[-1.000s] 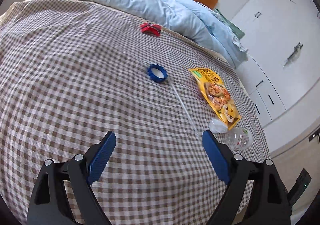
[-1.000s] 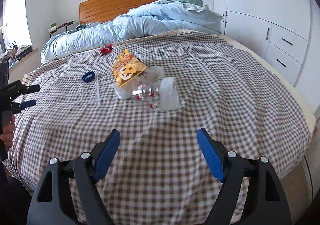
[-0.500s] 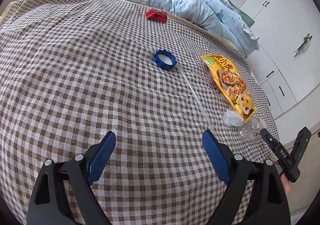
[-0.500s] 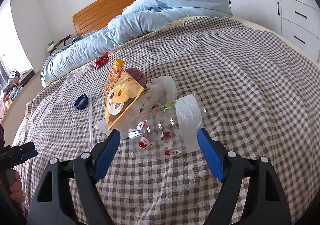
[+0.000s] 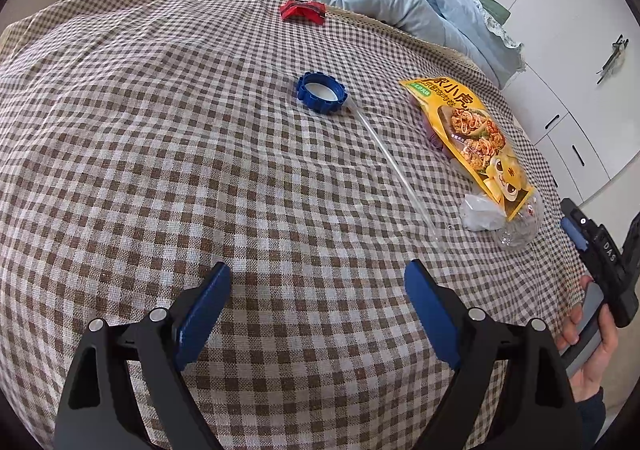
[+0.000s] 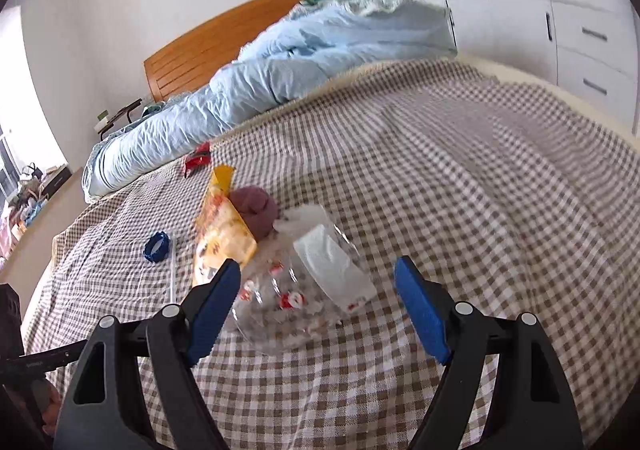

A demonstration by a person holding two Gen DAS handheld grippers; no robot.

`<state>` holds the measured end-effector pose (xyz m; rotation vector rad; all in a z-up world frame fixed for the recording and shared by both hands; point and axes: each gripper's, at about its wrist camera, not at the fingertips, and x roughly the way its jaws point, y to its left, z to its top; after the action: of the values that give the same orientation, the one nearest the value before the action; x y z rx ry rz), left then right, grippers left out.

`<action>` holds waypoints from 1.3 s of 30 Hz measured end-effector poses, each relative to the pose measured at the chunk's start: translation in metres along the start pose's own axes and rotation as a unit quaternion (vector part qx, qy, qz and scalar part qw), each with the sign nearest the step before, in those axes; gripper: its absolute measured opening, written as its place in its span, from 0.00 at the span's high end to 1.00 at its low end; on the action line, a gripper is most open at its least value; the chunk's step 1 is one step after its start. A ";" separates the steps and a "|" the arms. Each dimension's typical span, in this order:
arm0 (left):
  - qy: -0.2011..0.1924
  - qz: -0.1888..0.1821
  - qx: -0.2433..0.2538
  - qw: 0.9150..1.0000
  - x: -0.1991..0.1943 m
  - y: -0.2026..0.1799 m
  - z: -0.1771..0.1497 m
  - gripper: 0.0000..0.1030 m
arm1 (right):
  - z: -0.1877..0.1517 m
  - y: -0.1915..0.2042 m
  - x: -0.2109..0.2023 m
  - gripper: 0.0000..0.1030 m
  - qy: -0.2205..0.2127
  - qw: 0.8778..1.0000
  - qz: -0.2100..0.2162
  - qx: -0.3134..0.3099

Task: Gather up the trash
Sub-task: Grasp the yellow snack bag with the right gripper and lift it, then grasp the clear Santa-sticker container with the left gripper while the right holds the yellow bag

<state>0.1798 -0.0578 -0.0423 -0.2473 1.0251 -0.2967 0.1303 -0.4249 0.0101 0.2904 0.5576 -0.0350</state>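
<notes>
Bed [image 5: 160, 169] with snack bag [image 5: 472, 137], blue cap [image 5: 322, 91], clear straw [image 5: 392, 157], red wrapper [image 5: 302, 9]; clear plastic cup [image 6: 304, 290] ahead of right hand-held gripper [image 6: 318, 290]; both hand-held grippers, left [image 5: 318, 298] included, spread apart, empty.

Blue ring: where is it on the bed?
In the left wrist view the blue ring lies mid-bed, touching the clear straw's far end, left of the yellow snack bag.

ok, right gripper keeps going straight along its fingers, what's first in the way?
Most likely the clear plastic cup lying on the checked bedspread; it sits just ahead between the open right gripper fingers. Depth is unclear.
</notes>
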 end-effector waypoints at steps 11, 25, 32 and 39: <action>0.002 -0.020 -0.008 1.000 0.000 0.000 0.001 0.18 | 0.015 0.035 0.087 0.27 0.109 0.991 0.080 0.017; -0.002 -0.017 -0.014 1.000 -0.002 0.001 0.000 0.17 | 0.037 0.068 -0.041 0.98 -0.053 0.994 0.096 -0.005; -0.081 0.052 0.074 0.993 -0.013 -0.040 -0.014 0.17 | -0.004 0.014 -0.101 0.98 -0.103 0.984 -0.145 -0.012; -0.061 -0.113 0.209 0.970 -0.009 -0.142 -0.024 0.19 | -0.032 -0.055 -0.095 0.98 -0.060 0.986 -0.132 0.082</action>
<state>0.1365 -0.1889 0.0006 0.0009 0.7906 -0.6863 0.0273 -0.4727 0.0203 0.3700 0.4714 -0.3531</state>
